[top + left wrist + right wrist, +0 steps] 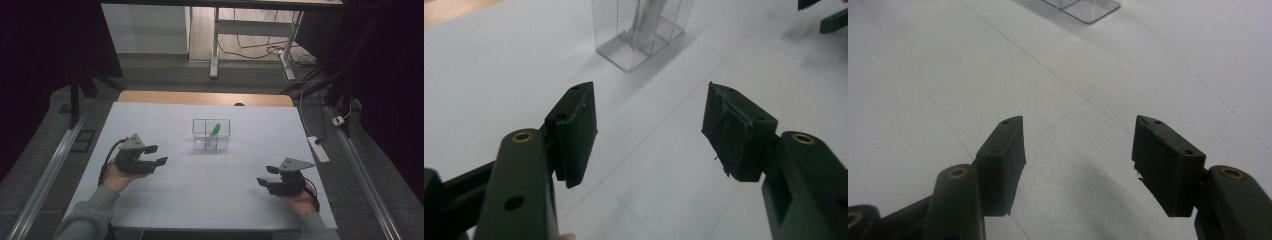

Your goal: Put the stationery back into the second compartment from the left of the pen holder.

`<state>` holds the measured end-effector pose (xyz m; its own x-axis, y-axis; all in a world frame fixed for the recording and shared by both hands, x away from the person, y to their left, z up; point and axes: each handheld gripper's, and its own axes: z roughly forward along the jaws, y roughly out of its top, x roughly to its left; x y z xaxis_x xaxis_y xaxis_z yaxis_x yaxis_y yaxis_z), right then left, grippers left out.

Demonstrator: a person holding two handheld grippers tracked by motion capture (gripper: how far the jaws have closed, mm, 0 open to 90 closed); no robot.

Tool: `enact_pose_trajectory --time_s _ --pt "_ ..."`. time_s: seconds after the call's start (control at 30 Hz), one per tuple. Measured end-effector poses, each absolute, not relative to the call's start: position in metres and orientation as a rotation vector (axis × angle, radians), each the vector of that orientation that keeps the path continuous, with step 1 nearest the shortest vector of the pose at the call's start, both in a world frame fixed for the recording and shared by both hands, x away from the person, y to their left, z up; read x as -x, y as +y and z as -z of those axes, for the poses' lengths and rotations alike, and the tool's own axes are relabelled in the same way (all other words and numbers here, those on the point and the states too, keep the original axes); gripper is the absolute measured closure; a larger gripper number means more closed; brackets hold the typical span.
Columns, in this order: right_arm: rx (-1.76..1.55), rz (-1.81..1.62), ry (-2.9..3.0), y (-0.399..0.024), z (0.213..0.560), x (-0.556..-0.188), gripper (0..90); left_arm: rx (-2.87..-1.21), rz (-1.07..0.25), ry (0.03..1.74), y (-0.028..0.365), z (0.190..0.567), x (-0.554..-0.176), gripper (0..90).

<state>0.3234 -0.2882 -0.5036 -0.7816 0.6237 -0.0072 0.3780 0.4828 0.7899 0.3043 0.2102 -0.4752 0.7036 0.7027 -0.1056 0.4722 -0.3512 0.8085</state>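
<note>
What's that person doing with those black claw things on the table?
A person holds a gripper in each hand over a white table. The left gripper and the right gripper are both open and hold nothing. Between them, farther back, stands a clear container with a green marker leaning inside it. Neither gripper touches the container, so nothing is being handled at this moment.

Black tongs (156, 155), grey triangular plates, brass screws, grey sleeves
</note>
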Motion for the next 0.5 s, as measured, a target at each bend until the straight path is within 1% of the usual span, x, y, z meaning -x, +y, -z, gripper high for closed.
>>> enact_pose_trajectory --time_s 0.17,0.5 --pt "-0.847 -1.200 2.436 -0.288 0.502 -0.324 37.7 -2.013 -0.328 0.912 0.218 0.485 -0.290 36.6" --pt "-0.846 -1.207 2.426 -0.289 0.499 -0.324 37.5 -2.006 -0.332 0.923 0.223 0.494 -0.283 34.5"
